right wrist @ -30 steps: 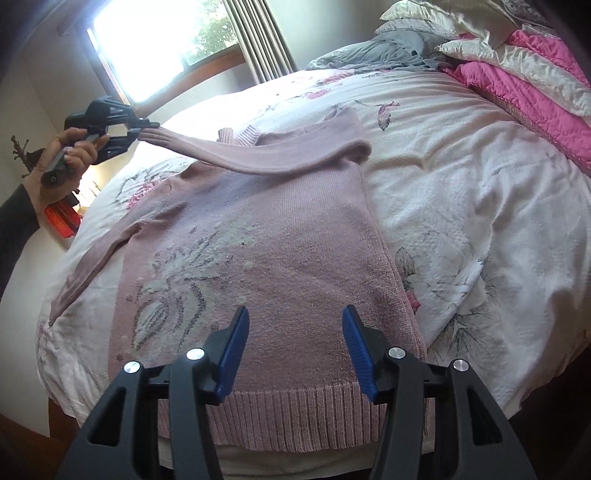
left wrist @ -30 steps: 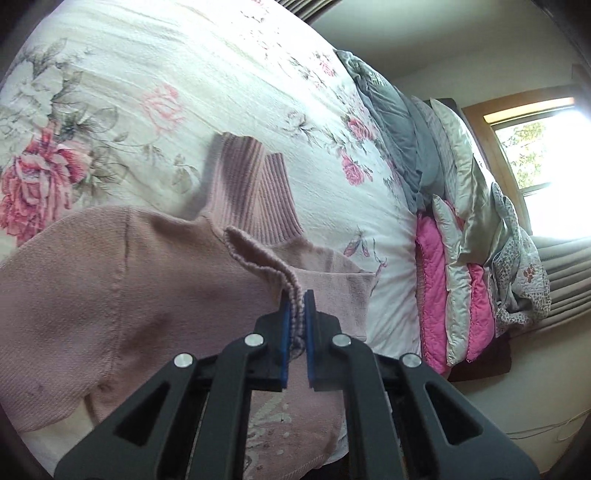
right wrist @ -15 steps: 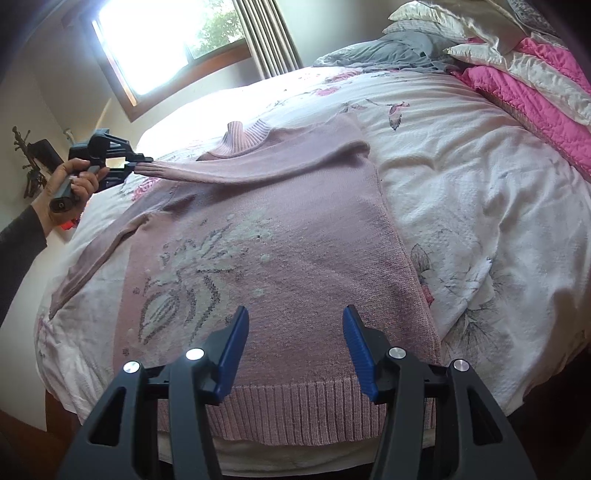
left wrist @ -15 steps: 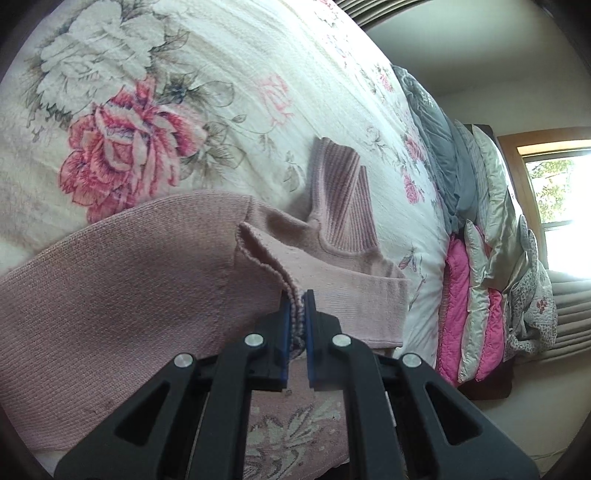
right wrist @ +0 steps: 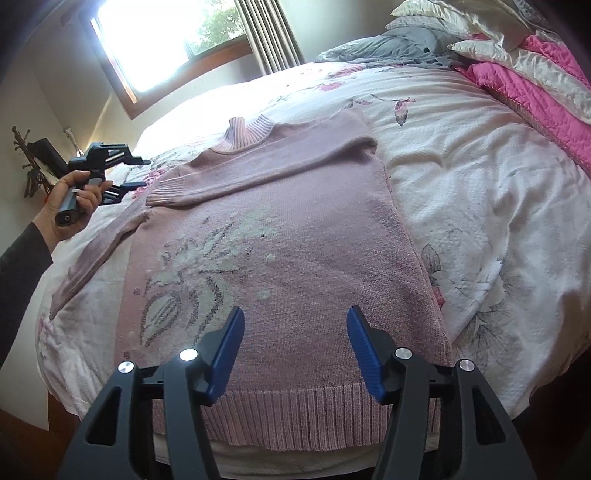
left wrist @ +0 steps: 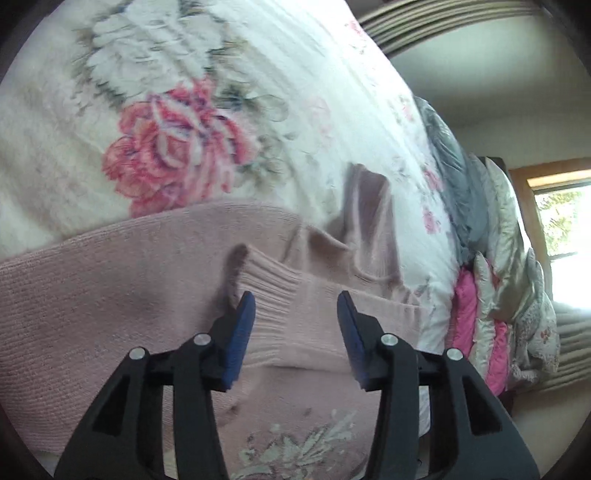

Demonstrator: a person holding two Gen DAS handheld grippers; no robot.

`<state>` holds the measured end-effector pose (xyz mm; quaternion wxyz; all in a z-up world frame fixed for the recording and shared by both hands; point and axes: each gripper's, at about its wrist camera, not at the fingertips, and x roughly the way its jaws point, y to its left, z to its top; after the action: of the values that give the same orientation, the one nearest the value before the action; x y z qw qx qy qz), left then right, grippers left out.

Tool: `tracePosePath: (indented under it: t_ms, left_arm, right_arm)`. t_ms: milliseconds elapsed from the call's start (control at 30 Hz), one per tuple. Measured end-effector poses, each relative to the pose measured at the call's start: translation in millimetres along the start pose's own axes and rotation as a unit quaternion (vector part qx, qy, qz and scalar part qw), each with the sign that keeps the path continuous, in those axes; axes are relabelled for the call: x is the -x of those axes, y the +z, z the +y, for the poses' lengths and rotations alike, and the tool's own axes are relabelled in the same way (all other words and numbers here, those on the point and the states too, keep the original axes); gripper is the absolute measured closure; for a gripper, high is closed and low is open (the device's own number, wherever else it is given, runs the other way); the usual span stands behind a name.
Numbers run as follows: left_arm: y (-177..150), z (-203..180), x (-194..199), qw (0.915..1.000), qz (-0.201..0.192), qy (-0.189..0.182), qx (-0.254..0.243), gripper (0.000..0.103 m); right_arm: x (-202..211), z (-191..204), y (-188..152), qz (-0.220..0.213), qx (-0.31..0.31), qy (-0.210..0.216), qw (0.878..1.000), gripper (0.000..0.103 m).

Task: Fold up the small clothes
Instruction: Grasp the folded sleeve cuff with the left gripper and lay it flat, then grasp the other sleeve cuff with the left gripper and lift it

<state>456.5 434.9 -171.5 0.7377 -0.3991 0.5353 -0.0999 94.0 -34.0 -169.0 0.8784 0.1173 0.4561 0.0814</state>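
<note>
A pink knit sweater [right wrist: 295, 251] with a pale flower pattern lies flat on the bed, its ribbed hem nearest me. One sleeve [right wrist: 258, 173] is folded across the chest, and its ribbed cuff [left wrist: 273, 295] rests on the sweater. My left gripper [left wrist: 295, 314] hovers open just over that cuff with nothing between its fingers; in the right wrist view the left gripper [right wrist: 136, 173] is held by a hand at the sweater's left side. My right gripper [right wrist: 295, 332] is open above the hem, holding nothing. The other sleeve [right wrist: 96, 254] trails out to the left.
The floral white bedspread [right wrist: 480, 206] covers the bed. Pink and cream pillows [right wrist: 535, 66] and a grey blanket [right wrist: 380, 48] are piled at the head. A bright window [right wrist: 162, 33] with curtains is behind. The bed's edge [right wrist: 55, 369] drops off on the left.
My left gripper has opened and let go of the sleeve cuff, which now lies across the sweater's chest. The right gripper has stayed open above the hem.
</note>
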Motion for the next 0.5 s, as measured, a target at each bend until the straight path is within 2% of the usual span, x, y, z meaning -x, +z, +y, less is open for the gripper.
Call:
tracePosePath:
  t_ms: [67,167,267,333,400,500]
  left_arm:
    - [-8,-15,-15,0.9992,0.029,-0.017,-0.021,0.054]
    - [-20,-18,-46,0.9976,0.057,0.015,-0.036,0.054]
    - [-24,6,-72,0.9969,0.069,0.038,-0.006,0.056]
    - [-24,22,-75,0.9972,0.066,0.033,0.012,0.07]
    - [-23,30,-71,0.9972,0.066,0.028,0.02,0.079]
    - [-24,33,-55,0.9975,0.061,0.028,0.021,0.081]
  right_arm:
    - [-3,2,-1,0.001,-0.001,0.004,1.0,0.044]
    - [-6,3,-3,0.005,-0.006,0.011,1.0,0.044]
    - [-6,3,-4,0.006,-0.006,0.01,1.0,0.044]
    - [-7,-1,-5,0.011,-0.01,0.009,1.0,0.043]
    - [-8,-6,-4,0.014,-0.016,0.006,1.0,0.043]
    - [-7,-7,-3,0.013,-0.019,0.009,1.0,0.043]
